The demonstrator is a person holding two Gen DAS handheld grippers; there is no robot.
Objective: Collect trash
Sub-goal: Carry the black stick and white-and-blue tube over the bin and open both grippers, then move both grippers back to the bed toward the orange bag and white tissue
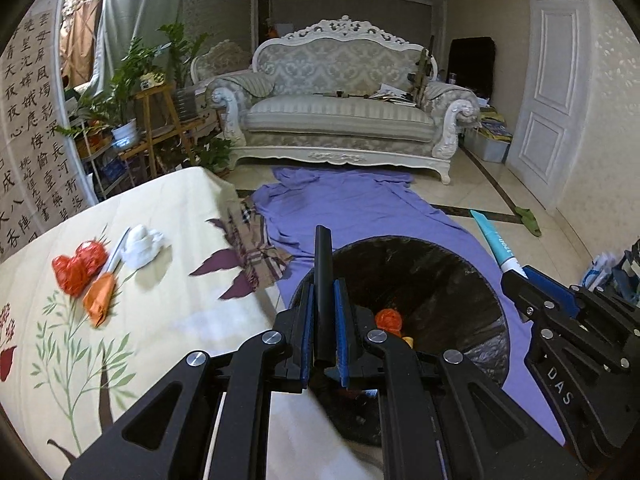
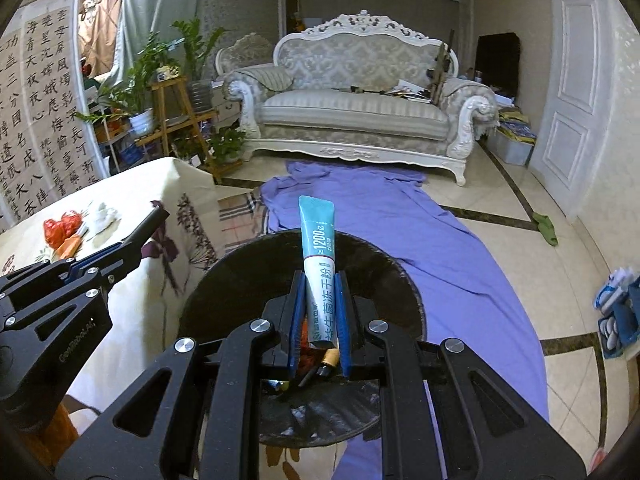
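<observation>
Dropping both items cleanly means centring each over the black-lined trash bin [image 2: 360, 272] before letting go. The right claw [image 2: 320, 312] pinches a teal sachet [image 2: 318, 240] above the bin's mouth; the left claw [image 1: 324, 320] clamps a black stick-like piece [image 1: 323, 280] near the bin's rim, so it should shift inward first. Red wrappers [image 1: 78, 266], an orange scrap [image 1: 100, 296] and a white tissue [image 1: 142, 244] lie uncollected on the table [image 1: 168, 320]. Between table and sofa [image 1: 340, 116], a purple sheet [image 1: 360, 208] covers the floor.
</observation>
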